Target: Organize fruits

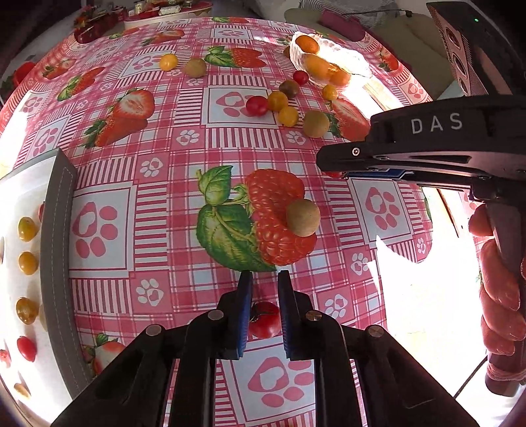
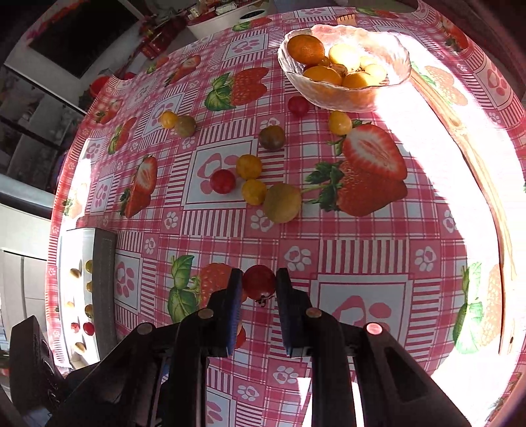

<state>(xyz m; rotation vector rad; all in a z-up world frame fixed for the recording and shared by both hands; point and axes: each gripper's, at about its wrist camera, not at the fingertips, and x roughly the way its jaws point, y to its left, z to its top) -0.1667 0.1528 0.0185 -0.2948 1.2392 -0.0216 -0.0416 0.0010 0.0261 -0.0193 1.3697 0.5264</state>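
My left gripper (image 1: 265,279) is shut on a red tomato with a green stem (image 1: 264,319), held between its blue pads above the table. My right gripper (image 2: 259,277) is shut on a red cherry tomato (image 2: 258,282); it also shows from the side in the left wrist view (image 1: 332,170). A glass bowl (image 2: 388,95) of orange and yellow fruit stands at the far side. Loose red, yellow and green fruits (image 2: 250,167) lie in front of it. One green fruit (image 1: 302,217) lies just ahead of my left gripper. A white tray (image 1: 10,203) at the left holds several small tomatoes.
The table has a pink checked cloth with strawberry prints (image 1: 157,184). The tray has a grey rim (image 1: 56,262). A wooden utensil (image 2: 480,177) lies along the right edge. Boxes and a white dish (image 1: 164,13) stand at the far end.
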